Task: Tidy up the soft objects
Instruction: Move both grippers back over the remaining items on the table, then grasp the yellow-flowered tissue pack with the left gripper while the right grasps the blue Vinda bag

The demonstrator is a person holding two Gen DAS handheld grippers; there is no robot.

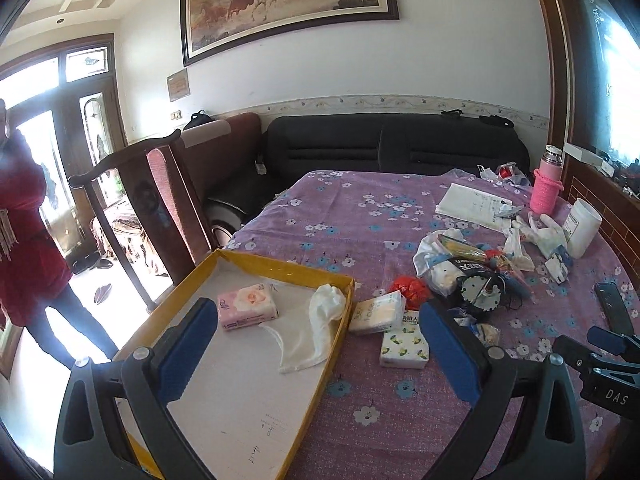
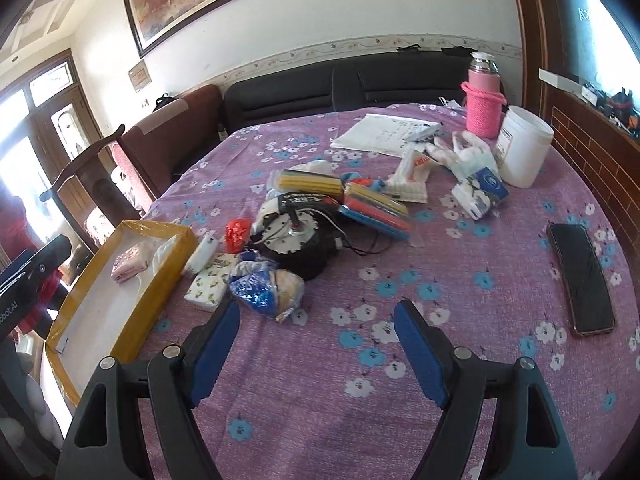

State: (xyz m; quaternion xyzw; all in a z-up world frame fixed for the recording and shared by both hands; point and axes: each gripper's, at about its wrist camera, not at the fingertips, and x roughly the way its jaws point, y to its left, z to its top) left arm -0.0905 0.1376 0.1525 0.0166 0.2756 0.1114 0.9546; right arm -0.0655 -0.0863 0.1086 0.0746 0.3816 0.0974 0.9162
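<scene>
A yellow-rimmed shallow box (image 1: 280, 264) (image 2: 132, 320) lies at the table's left edge. In it are a pink tissue pack (image 1: 247, 306) (image 2: 130, 265) and a white sock (image 1: 316, 328). My left gripper (image 1: 316, 316) is open and empty above the box's right rim. Just right of the box lie a white tissue pack (image 1: 378, 312) and a lemon-print tissue pack (image 1: 404, 346) (image 2: 208, 284). A blue-wrapped bundle (image 2: 266, 290) lies just ahead of my right gripper (image 2: 316, 316), which is open and empty over the purple cloth.
A clutter pile sits mid-table: black wheel (image 2: 304, 244), red bag (image 2: 237, 232), yellow and coloured cloths (image 2: 344, 192). Farther right are white gloves (image 2: 464, 156), a white tub (image 2: 520, 148), a pink flask (image 2: 482, 100), papers (image 2: 380, 130) and a phone (image 2: 580, 276). A wooden chair (image 1: 132, 216) stands left.
</scene>
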